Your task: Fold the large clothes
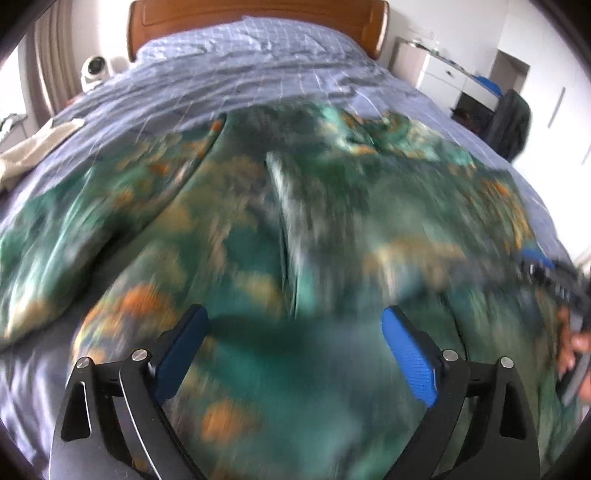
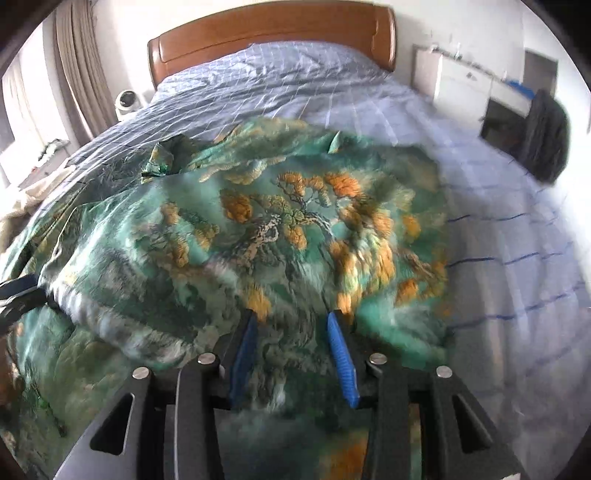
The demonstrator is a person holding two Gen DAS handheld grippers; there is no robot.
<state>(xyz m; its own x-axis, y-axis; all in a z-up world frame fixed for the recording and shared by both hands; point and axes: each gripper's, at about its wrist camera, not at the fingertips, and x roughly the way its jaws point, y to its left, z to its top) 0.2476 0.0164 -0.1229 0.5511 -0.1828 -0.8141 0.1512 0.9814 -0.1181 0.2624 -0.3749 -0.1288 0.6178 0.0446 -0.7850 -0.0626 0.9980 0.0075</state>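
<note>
A large green garment [image 1: 295, 229] with an orange and teal tree print lies spread on the bed, blurred by motion; it also shows in the right wrist view [image 2: 258, 229]. My left gripper [image 1: 293, 325] is open just above the garment's near part, with nothing between its blue pads. My right gripper [image 2: 291, 325] hovers over the garment's right half with its jaws partly open and fabric showing between them. The right gripper also shows at the right edge of the left wrist view [image 1: 554, 280], and the left gripper at the left edge of the right wrist view [image 2: 18, 295].
The bed [image 2: 498, 240] has a blue-grey checked cover and a wooden headboard [image 2: 269, 33]. A cream cloth [image 1: 33, 151] lies at the bed's left edge. A white fan [image 1: 94, 70] stands left of the bed. White cabinets and a dark chair [image 2: 546, 136] stand at the right.
</note>
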